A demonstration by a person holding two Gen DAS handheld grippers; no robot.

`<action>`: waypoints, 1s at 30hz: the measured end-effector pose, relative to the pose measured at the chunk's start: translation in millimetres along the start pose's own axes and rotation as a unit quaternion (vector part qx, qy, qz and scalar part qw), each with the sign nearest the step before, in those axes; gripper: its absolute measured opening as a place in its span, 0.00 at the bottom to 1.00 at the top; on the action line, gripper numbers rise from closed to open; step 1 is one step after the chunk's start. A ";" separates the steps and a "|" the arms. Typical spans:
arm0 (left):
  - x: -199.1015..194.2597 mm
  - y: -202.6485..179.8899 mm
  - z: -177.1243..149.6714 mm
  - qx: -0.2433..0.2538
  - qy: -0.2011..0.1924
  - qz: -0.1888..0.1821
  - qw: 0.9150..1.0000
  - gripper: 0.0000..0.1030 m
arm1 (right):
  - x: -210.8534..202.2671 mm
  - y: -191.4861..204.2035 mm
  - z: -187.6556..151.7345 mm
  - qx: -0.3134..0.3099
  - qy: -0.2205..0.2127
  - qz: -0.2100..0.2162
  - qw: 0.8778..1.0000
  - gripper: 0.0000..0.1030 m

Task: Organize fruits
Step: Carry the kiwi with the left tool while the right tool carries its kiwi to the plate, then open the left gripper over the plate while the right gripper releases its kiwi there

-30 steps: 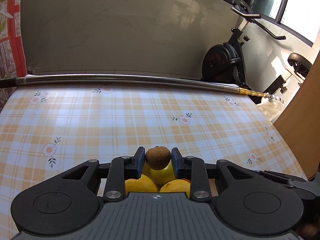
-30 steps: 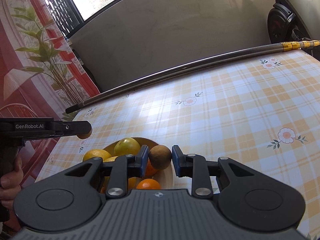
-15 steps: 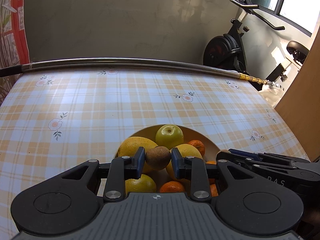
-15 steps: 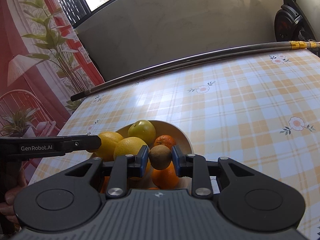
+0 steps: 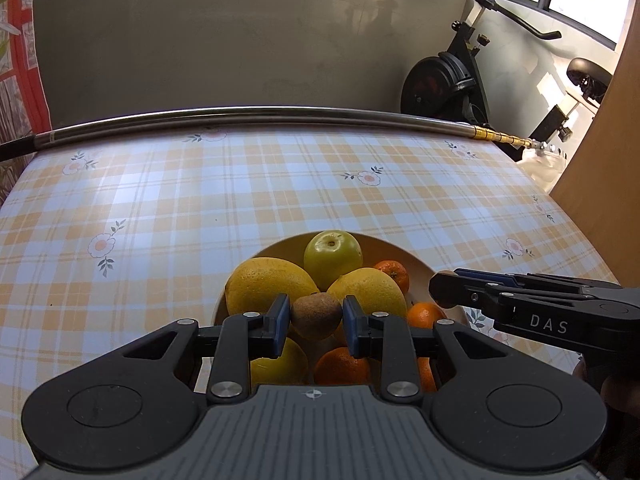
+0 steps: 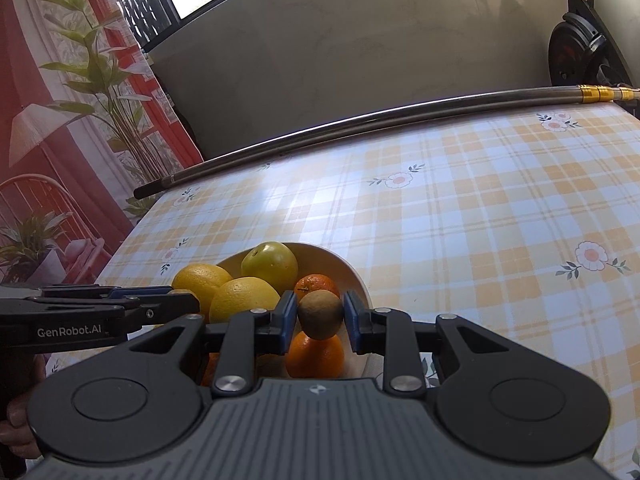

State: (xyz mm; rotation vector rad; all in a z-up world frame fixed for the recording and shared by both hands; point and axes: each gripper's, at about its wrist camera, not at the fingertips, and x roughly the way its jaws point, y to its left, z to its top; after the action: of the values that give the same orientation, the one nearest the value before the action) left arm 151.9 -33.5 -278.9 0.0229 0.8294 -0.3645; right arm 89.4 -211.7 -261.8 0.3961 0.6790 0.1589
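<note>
A cream bowl (image 5: 416,261) (image 6: 352,268) on the checked tablecloth holds a green apple (image 5: 333,258) (image 6: 270,265), big yellow citrus fruits (image 5: 270,286) (image 6: 244,298) and small oranges (image 5: 394,274) (image 6: 316,354). My left gripper (image 5: 316,322) is shut on a brown kiwi (image 5: 316,316), just above the fruit at the bowl's near side. My right gripper (image 6: 320,318) is shut on a second kiwi (image 6: 320,314), held over the oranges. In the left wrist view the right gripper comes in from the right; in the right wrist view the left gripper comes in from the left.
A long steel pole (image 5: 256,114) (image 6: 400,118) lies along the table's far edge. An exercise bike (image 5: 448,80) stands beyond the table. A wooden panel (image 5: 600,140) rises at the right. A hand (image 6: 16,420) grips the left tool's handle.
The left gripper has tipped down and sunk with its kiwi, bringing the whole bowl into its view. The right gripper has kept almost still over the bowl, its view tilting down slightly.
</note>
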 end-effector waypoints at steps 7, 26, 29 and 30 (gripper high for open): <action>5.6 -0.6 1.5 0.003 0.006 0.004 1.000 0.29 | 5.5 2.4 1.3 -0.007 0.003 0.009 1.000 0.27; 4.4 -4.9 5.4 0.010 0.005 0.011 1.000 0.31 | 7.7 2.3 -0.2 0.000 -0.001 0.018 1.000 0.27; 2.0 -2.3 8.8 -0.002 0.002 0.004 1.000 0.36 | 8.2 2.0 0.6 0.000 0.001 0.016 1.000 0.27; 1.2 -1.4 9.8 -0.006 0.000 0.003 1.000 0.38 | 8.4 2.3 1.0 -0.001 0.002 0.016 1.000 0.27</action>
State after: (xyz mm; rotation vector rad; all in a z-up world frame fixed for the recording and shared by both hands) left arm 159.2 -36.8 -273.0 0.0135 0.8307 -0.3531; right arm 96.5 -207.7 -265.0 0.4047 0.6763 0.1912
